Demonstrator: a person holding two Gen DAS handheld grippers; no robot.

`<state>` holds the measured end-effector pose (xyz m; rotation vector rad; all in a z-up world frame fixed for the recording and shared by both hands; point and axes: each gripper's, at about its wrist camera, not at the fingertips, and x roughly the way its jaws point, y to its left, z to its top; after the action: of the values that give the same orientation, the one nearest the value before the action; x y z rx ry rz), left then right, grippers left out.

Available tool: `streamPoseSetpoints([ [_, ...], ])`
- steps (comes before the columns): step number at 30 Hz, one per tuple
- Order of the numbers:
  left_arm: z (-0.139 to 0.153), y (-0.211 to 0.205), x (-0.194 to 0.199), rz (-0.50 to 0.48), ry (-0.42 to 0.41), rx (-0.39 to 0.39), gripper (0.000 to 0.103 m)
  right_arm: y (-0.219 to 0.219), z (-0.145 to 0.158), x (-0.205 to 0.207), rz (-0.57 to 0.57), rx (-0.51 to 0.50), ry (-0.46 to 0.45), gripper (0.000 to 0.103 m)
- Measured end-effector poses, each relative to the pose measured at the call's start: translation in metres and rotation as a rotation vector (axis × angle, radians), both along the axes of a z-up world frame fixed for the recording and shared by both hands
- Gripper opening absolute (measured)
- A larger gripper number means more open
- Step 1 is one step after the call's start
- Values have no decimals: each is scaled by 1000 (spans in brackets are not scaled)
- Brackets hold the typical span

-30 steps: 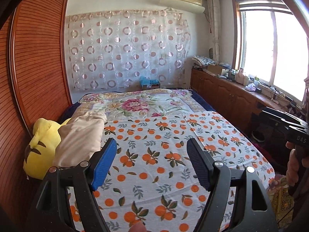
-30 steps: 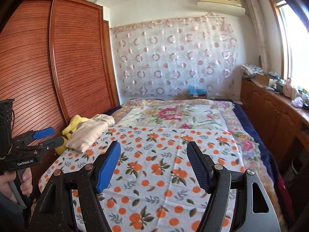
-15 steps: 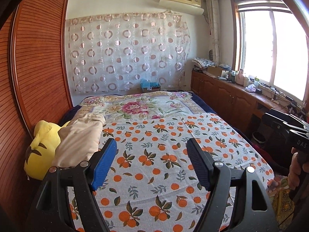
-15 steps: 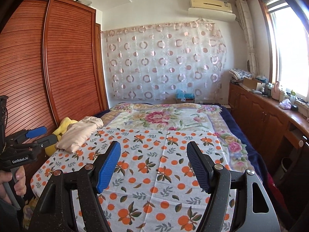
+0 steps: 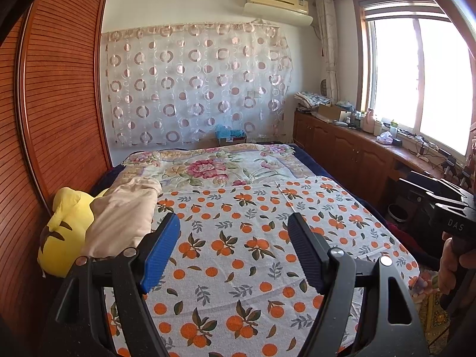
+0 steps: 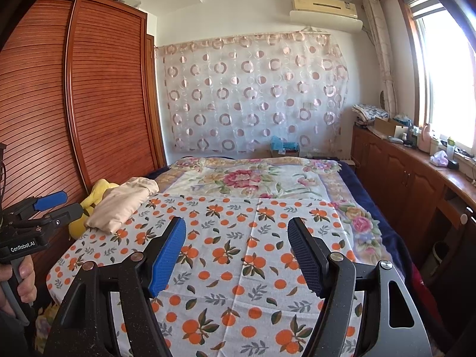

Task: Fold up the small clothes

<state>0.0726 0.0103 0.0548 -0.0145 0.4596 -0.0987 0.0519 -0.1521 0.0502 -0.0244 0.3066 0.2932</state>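
A beige garment lies bunched at the left edge of the bed, partly resting on a yellow plush toy. In the right wrist view the same garment is at the left, beyond the sheet's near corner. My left gripper hovers open over the orange-print sheet, with nothing between its blue pads and the garment just past its left finger. Over the middle of the sheet, my right gripper is open and empty too. Each gripper also shows in the other's view, at the sides: left gripper, right gripper.
A slatted wooden wardrobe runs close along the bed's left side. Low wooden cabinets with clutter on top stand under the window on the right. A floral blanket covers the far half of the bed. A patterned curtain hangs on the back wall.
Both views have tilted up a little, showing more ceiling. The garment and the plush toy have not moved. Both grippers stay open and empty.
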Motion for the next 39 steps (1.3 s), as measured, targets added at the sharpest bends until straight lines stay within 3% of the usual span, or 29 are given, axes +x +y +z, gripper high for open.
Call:
streamPoseSetpoints([
  [39, 4, -3, -7, 6, -15, 1, 76, -2, -5, 0, 10, 3, -17, 73],
])
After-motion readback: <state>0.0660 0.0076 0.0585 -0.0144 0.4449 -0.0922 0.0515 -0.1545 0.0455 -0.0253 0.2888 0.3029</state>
